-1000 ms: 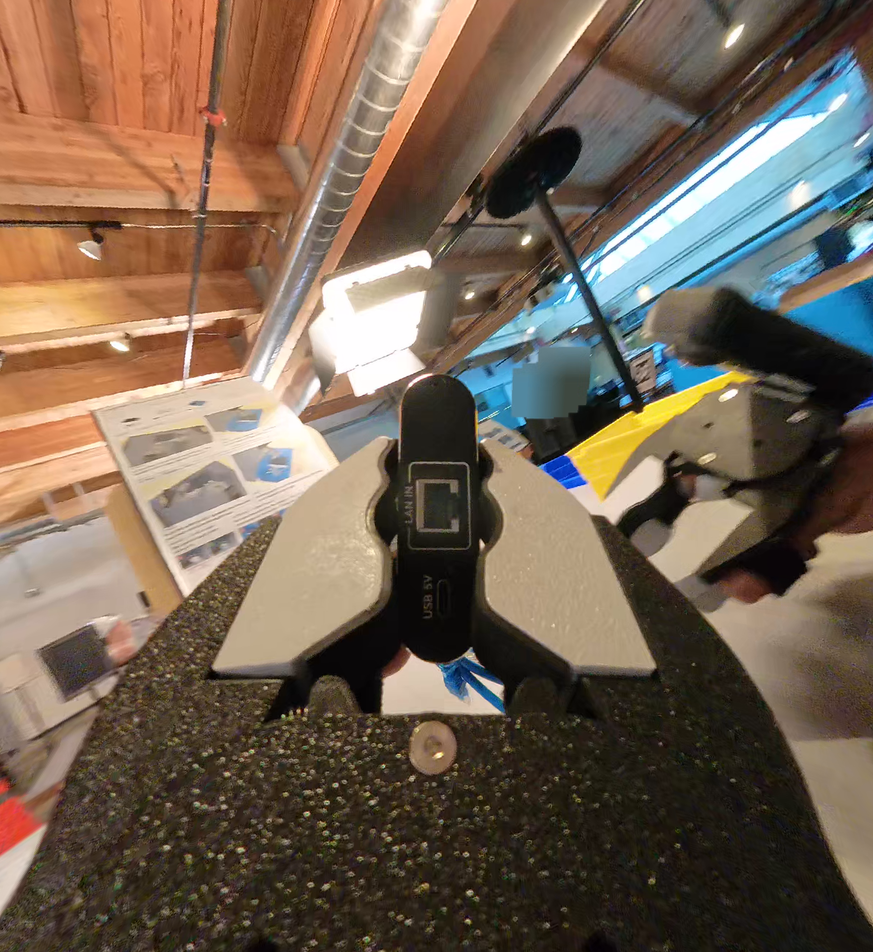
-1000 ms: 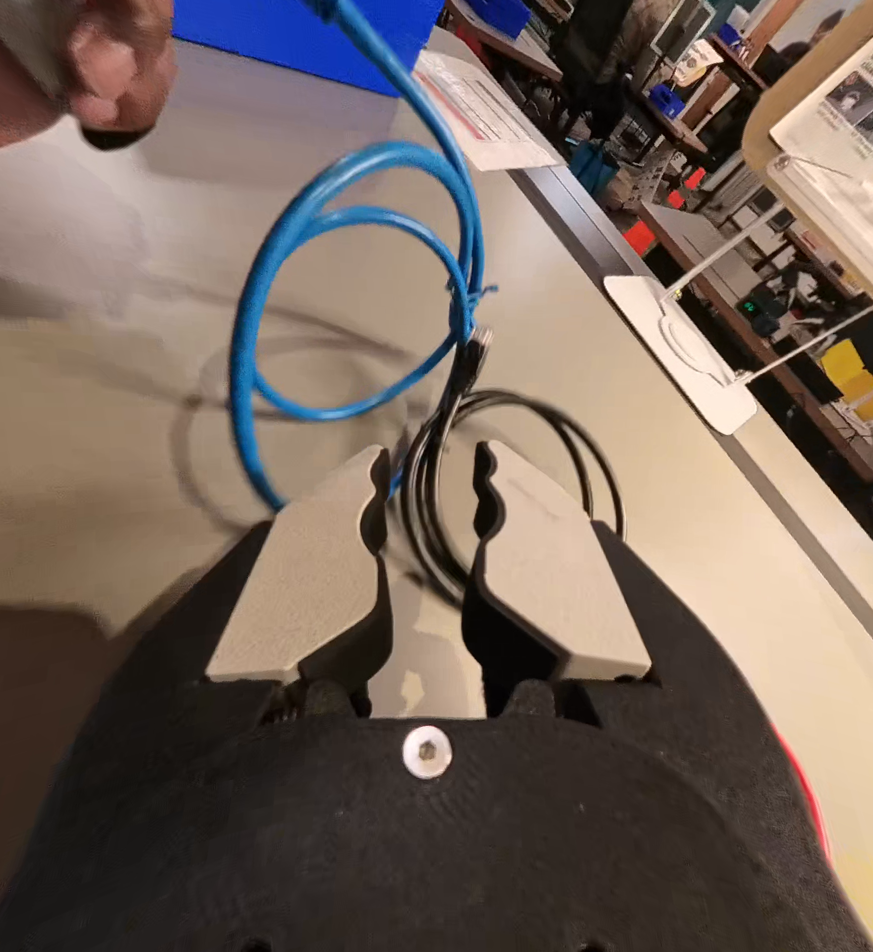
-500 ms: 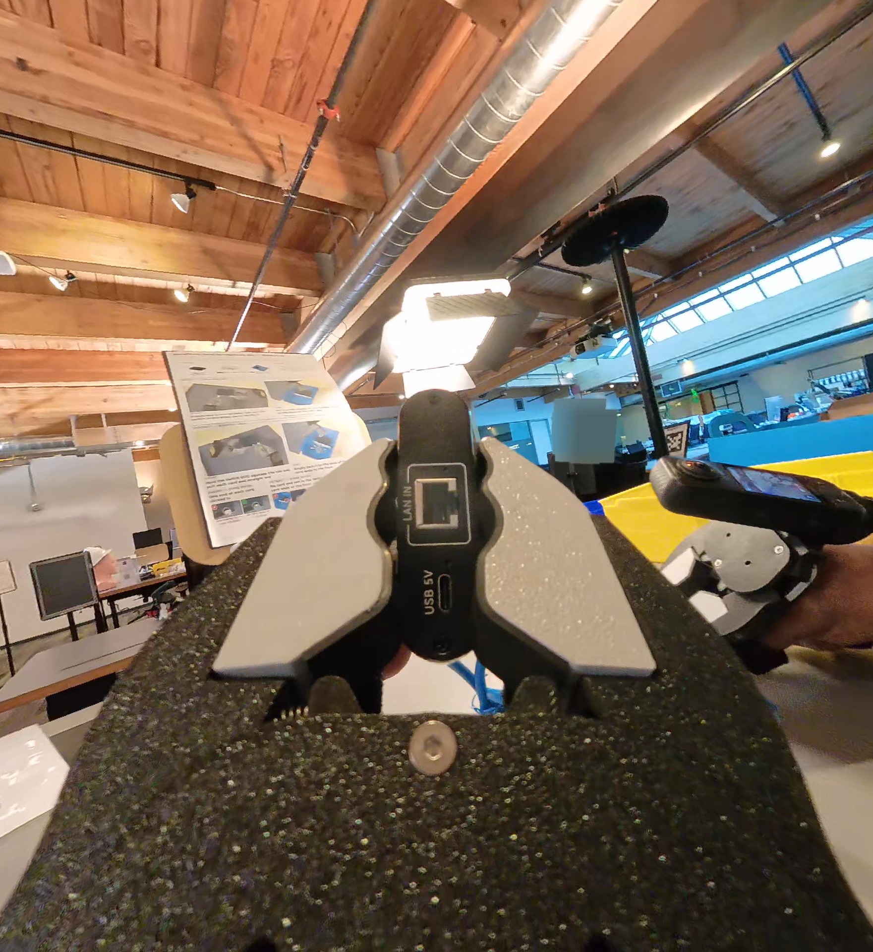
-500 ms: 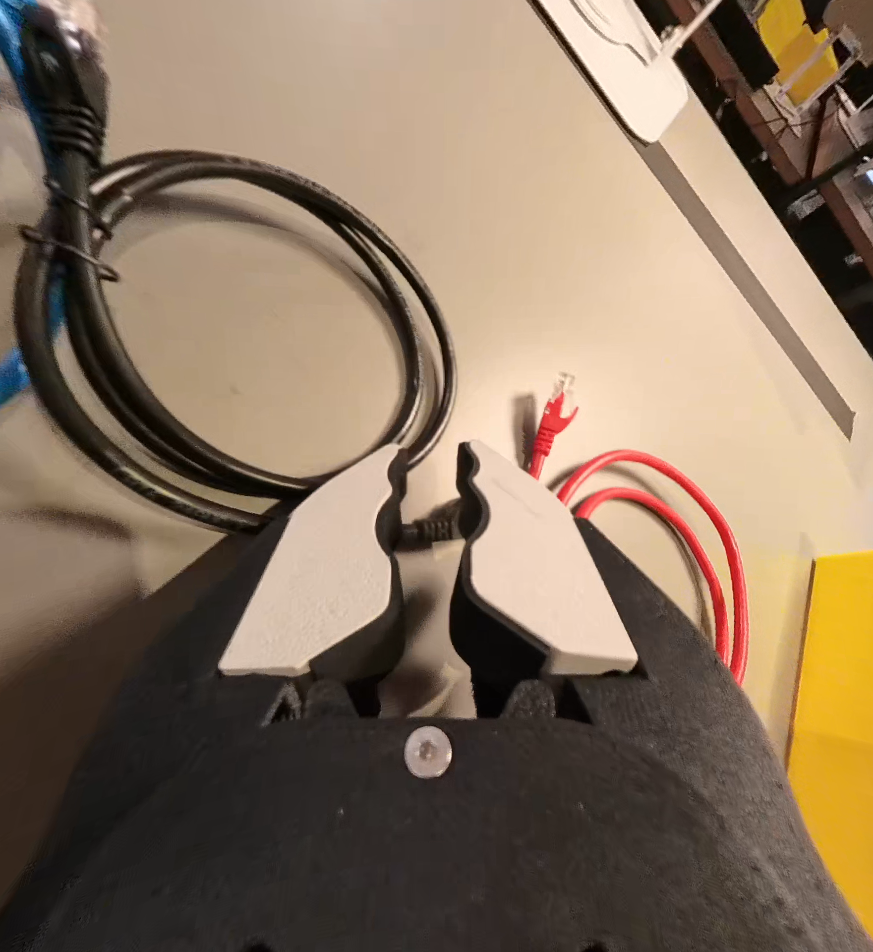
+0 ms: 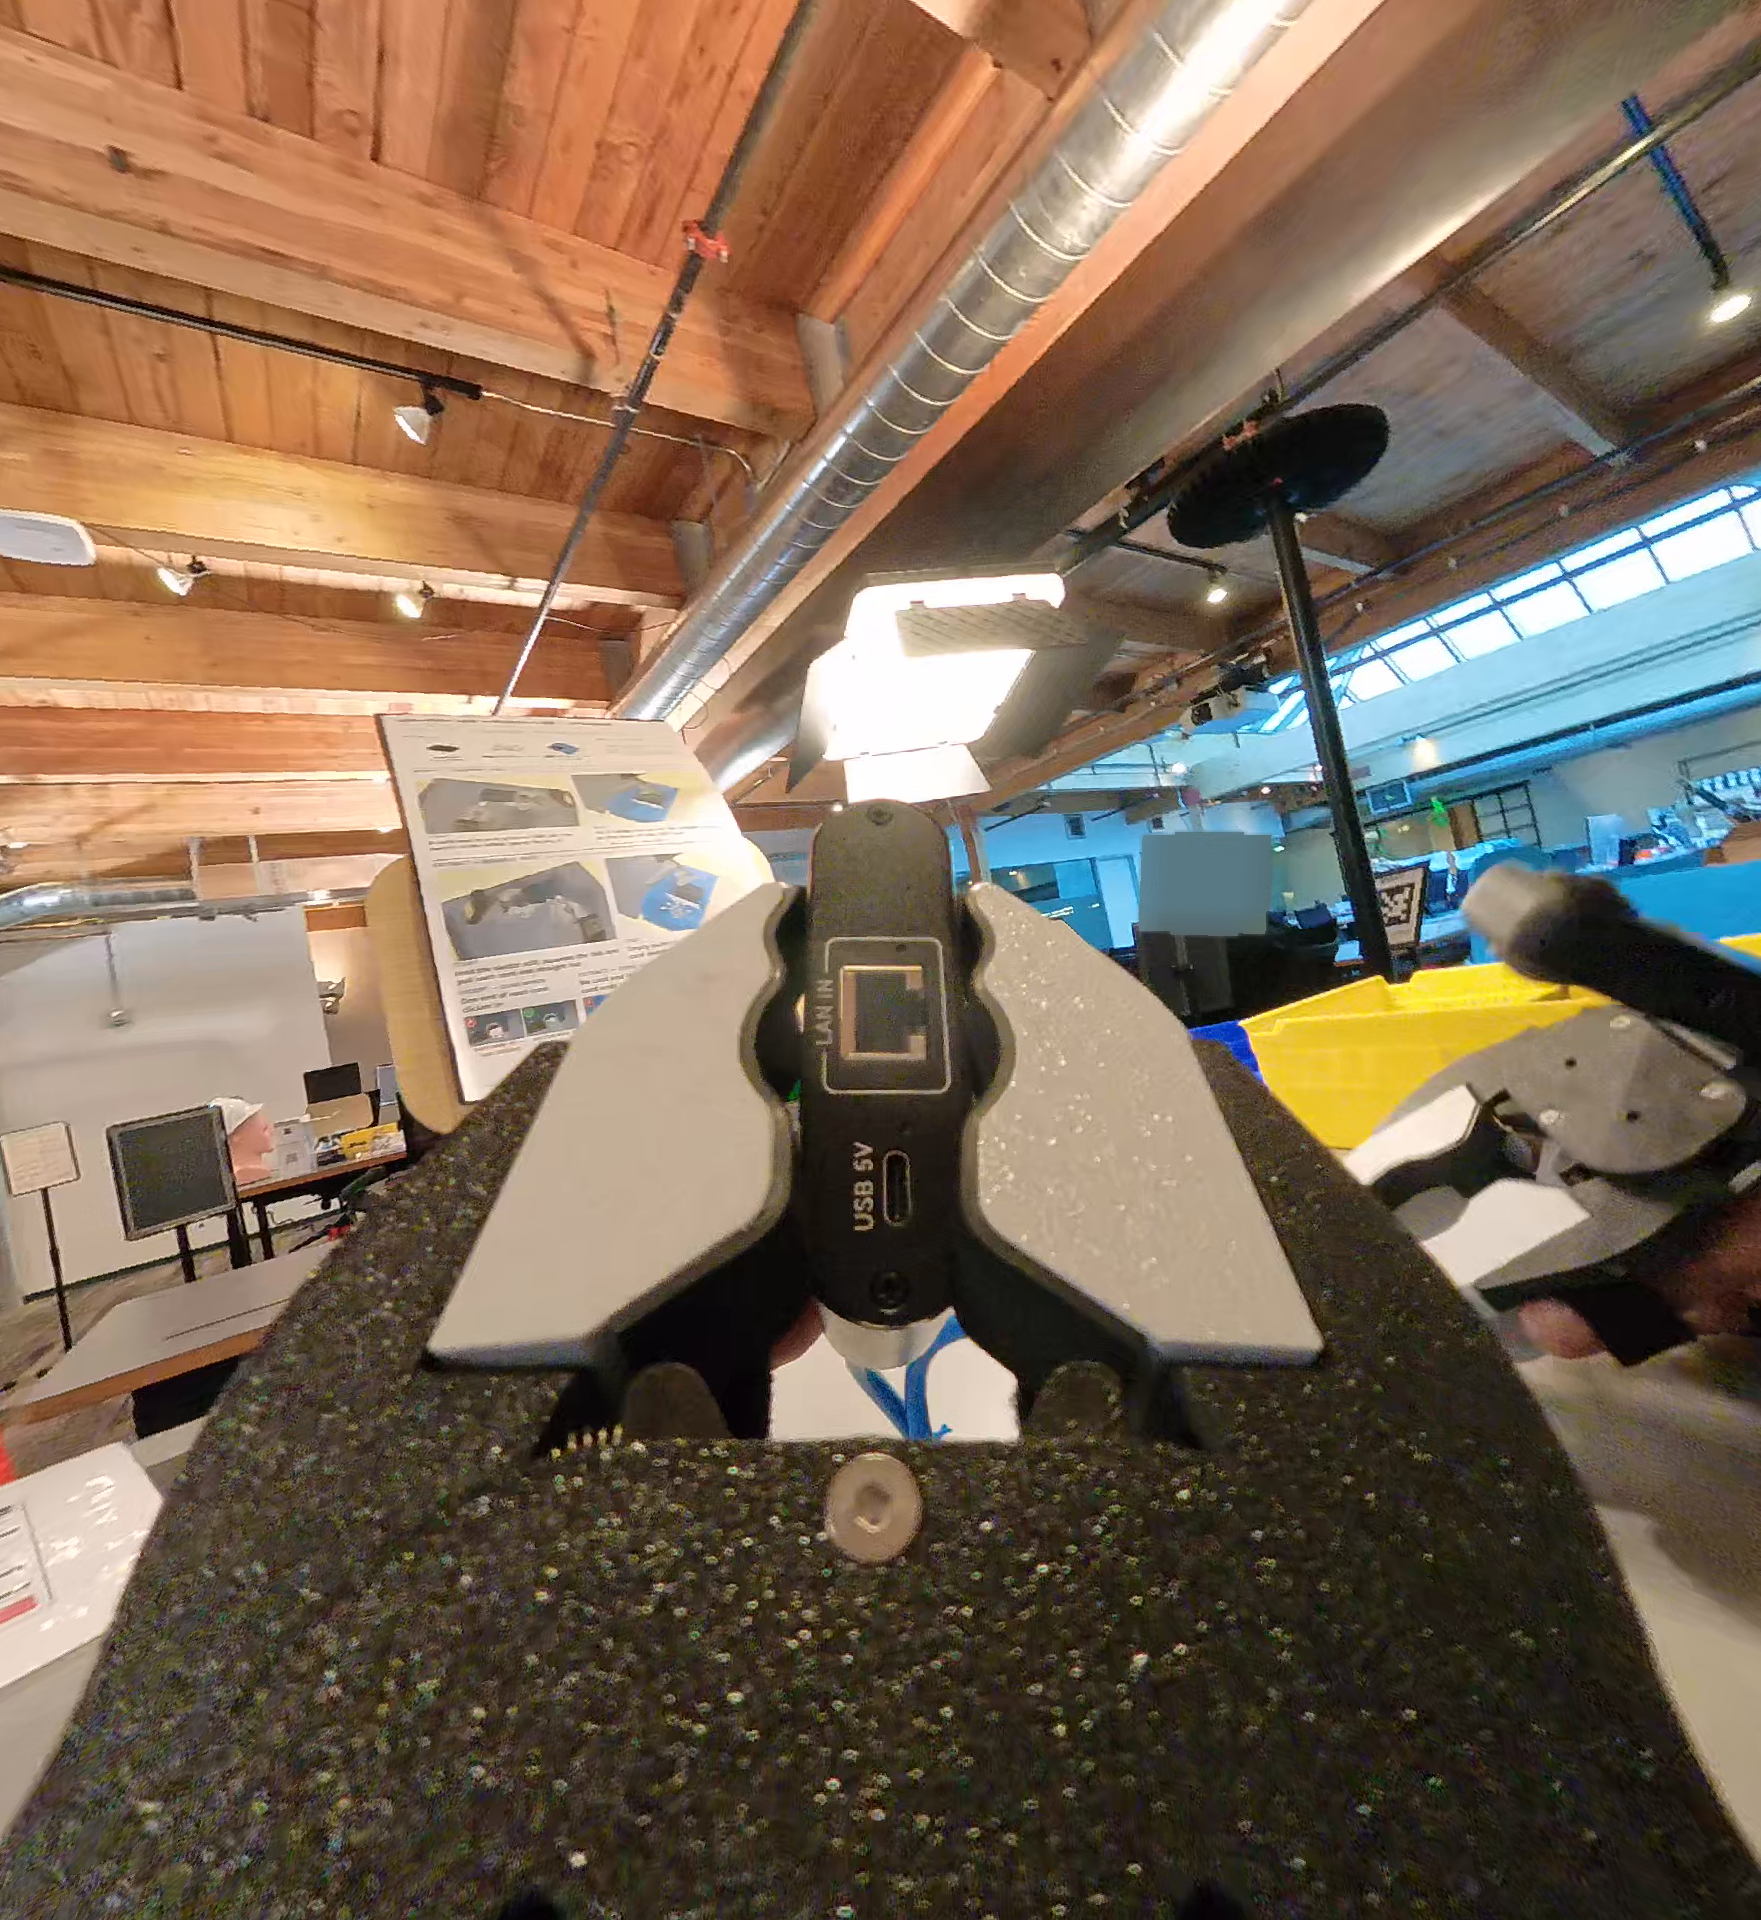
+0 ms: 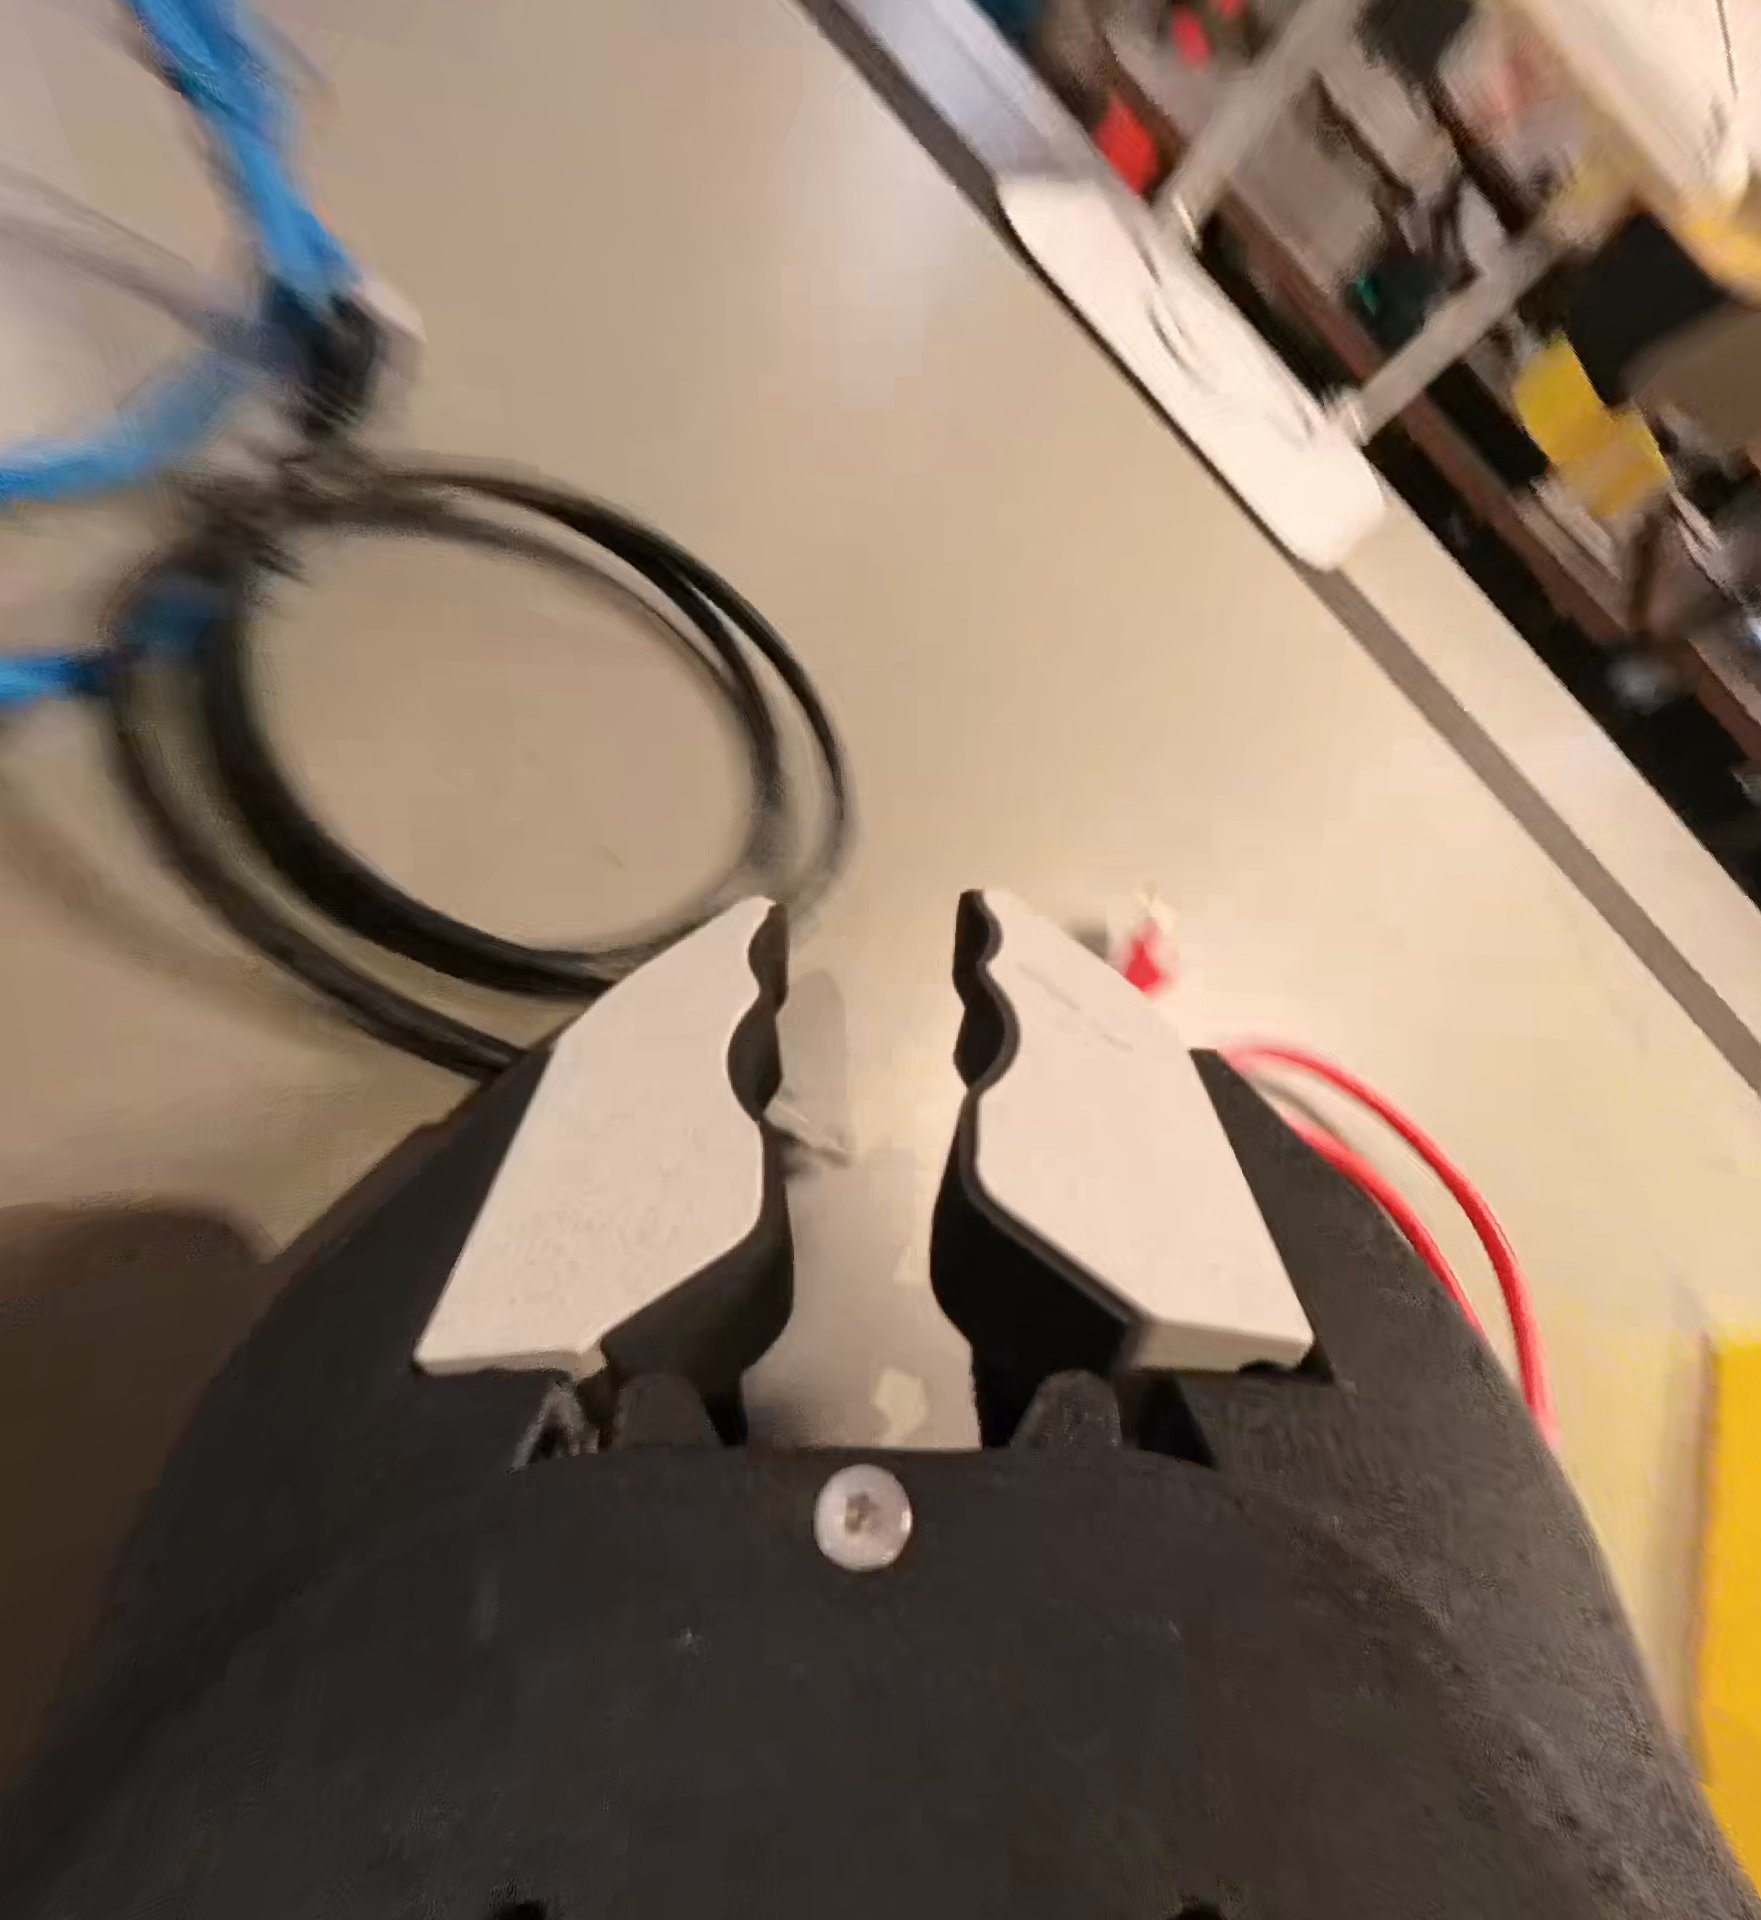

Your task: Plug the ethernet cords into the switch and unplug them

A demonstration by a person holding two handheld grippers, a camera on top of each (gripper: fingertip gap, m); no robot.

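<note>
Switch (image 5: 881,1070): two white port labels on end face. Instruction board (image 5: 543,883), square code sign (image 5: 1401,906): print present.

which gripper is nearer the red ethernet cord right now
Right. The right gripper hangs open just above the table, the red cord beside its right finger. The left gripper is raised, shut on the switch.

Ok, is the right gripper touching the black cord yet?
Apart. The right wrist view shows the right gripper open with only bare table between its fingers; the black cord lies off to their left.
</note>
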